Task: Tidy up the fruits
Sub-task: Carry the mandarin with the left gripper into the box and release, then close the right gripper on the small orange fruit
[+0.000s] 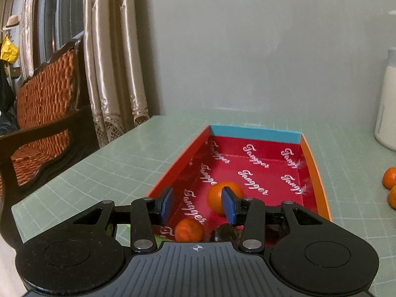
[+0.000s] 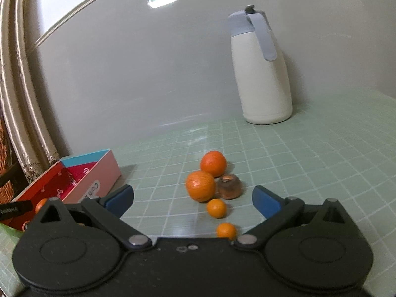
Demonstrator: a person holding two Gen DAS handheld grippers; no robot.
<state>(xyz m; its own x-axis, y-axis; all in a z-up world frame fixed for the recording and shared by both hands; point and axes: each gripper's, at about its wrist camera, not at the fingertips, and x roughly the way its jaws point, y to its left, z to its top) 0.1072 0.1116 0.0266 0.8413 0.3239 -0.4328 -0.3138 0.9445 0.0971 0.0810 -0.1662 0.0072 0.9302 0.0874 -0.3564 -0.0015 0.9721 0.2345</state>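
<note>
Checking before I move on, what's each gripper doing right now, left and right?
Left gripper: open, holding nothing, over the red box.
Right gripper: open wide, empty, facing the oranges.

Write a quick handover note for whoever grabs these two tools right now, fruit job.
Left tool: open, empty, over the box.
Right tool: open, empty, facing the loose fruit.
Done: two oranges and a dark fruit are in the box.
Left: two oranges, two small ones and a brown fruit on the mat.

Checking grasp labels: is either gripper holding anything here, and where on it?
Nothing is held. The left gripper is empty above the red box; the right gripper is wide open short of the oranges.
</note>
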